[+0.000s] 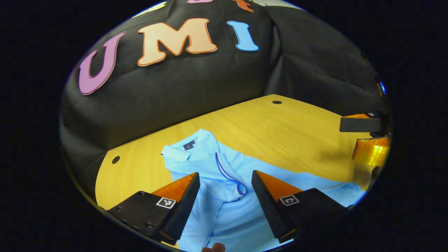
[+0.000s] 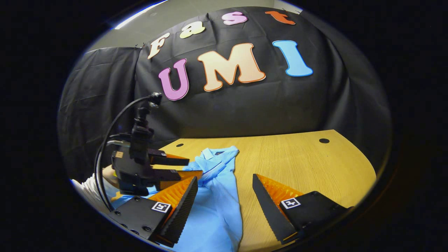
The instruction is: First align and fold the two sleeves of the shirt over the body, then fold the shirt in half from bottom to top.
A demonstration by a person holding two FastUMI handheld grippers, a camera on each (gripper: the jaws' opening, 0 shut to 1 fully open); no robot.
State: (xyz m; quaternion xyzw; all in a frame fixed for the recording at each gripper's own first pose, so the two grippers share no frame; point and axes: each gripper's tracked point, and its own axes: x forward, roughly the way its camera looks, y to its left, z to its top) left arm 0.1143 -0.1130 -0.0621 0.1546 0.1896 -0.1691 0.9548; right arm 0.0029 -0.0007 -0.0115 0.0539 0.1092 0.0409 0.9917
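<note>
Left gripper view showed me the light blue polo shirt (image 1: 241, 196) lying flat on the yellow wood-grain table (image 1: 280, 129), its collar end pointing away toward the far left corner of the table and the black cloth wall (image 1: 168, 98). Its long axis ran from that collar back toward my camera, slanted slightly leftward as it went away. A sleeve edged with a thin dark stripe (image 1: 227, 171) lay folded over the chest. More blue fabric spread out low to the right along the table.

My left gripper (image 1: 225, 201) hung above the shirt's body with its two fingers spread wide and nothing between them; the folded sleeve and chest lay in the gap below. I could not tell whether the fingertips touched the cloth. At the right edge of this view the other gripper's fingers (image 1: 365, 138) showed, apart from each other, over the bare table.

In the right gripper view I saw the shirt (image 2: 217, 199) again, collar away from me, with its right-hand edge running down along bare wood. My right gripper (image 2: 224, 206) stood wide open and held nothing; its left finger was over the blue fabric and its right finger over the table beside the shirt. The left gripper (image 2: 175, 168) showed farther off on the left, over the shirt near the collar, with a black cable (image 2: 108, 140) looping off it and a white sleeve (image 2: 89, 190) behind it.
</note>
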